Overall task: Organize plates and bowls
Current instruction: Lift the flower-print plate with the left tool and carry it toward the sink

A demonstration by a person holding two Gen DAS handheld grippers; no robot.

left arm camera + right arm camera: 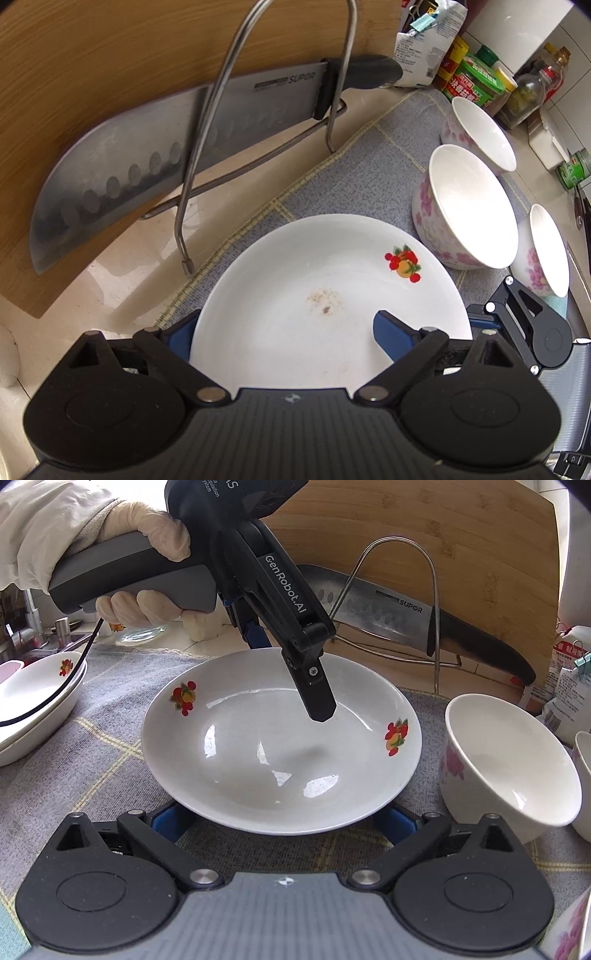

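A white deep plate (pixel 280 760) with fruit decals lies on a grey checked cloth (pixel 92 746). My left gripper (pixel 288 675), held by a gloved hand (pixel 147 524), points steeply down over its far rim. One finger (pixel 317 701) hangs inside the plate and the other sits behind the rim, well apart, so it is open. In the left wrist view the same plate (pixel 325 295) fills the space between the left gripper (pixel 286 332) fingers. My right gripper (pixel 282 821) is open, its blue pads tucked low at either side of the near rim, tips hidden. Three pink-flowered bowls (pixel 465 206) stand to the right.
A stack of matching plates (pixel 37 698) sits at the left near a sink. Behind the plate, a wire rack (pixel 432 602) holds a large knife (pixel 129 166) against a wooden cutting board (pixel 92 55). Jars and packets (pixel 476 81) crowd the back right corner.
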